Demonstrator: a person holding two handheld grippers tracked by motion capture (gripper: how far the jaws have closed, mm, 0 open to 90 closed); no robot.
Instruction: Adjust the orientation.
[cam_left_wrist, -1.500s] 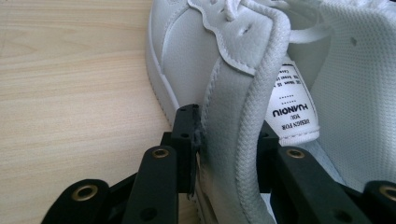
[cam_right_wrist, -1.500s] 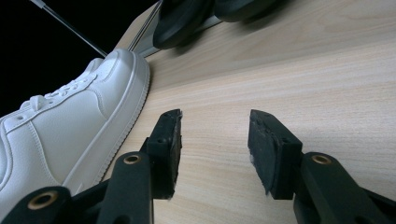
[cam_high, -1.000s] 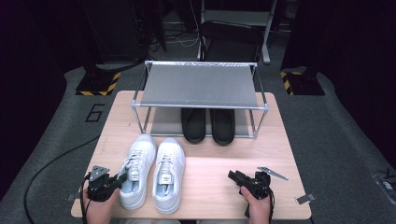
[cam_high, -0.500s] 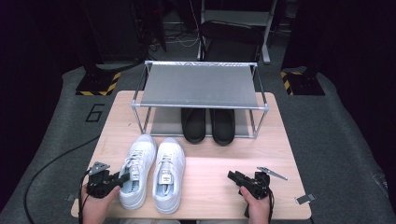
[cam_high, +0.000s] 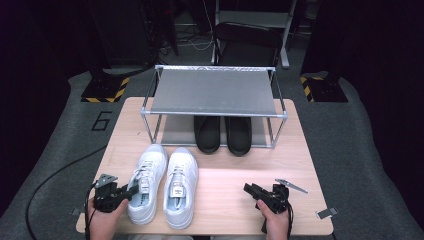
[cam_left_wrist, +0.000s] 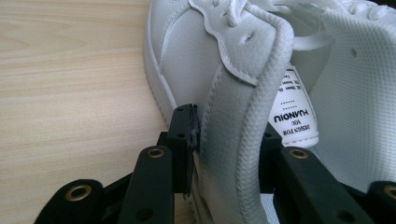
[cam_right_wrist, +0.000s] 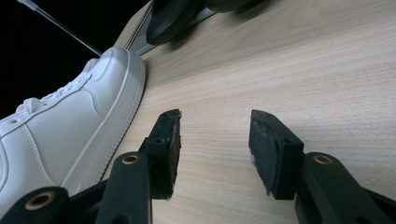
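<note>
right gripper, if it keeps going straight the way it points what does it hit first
Probably nothing close: the right gripper has open jaws over bare table, the white shoe off to its side. Farther on, likely the black shoes.

left sneaker (cam_high: 146, 183): white, laced, upright on its sole, toe pointing at the rack, near front-left edge of the bench (cam_high: 225, 165)
collar: outer side wall pinched between the left tongs (cam_left_wrist: 224, 140) (inner tongue label reads HUANQIU)
right sneaker (cam_high: 179, 188): same white, just beside it, parallel, free
</note>
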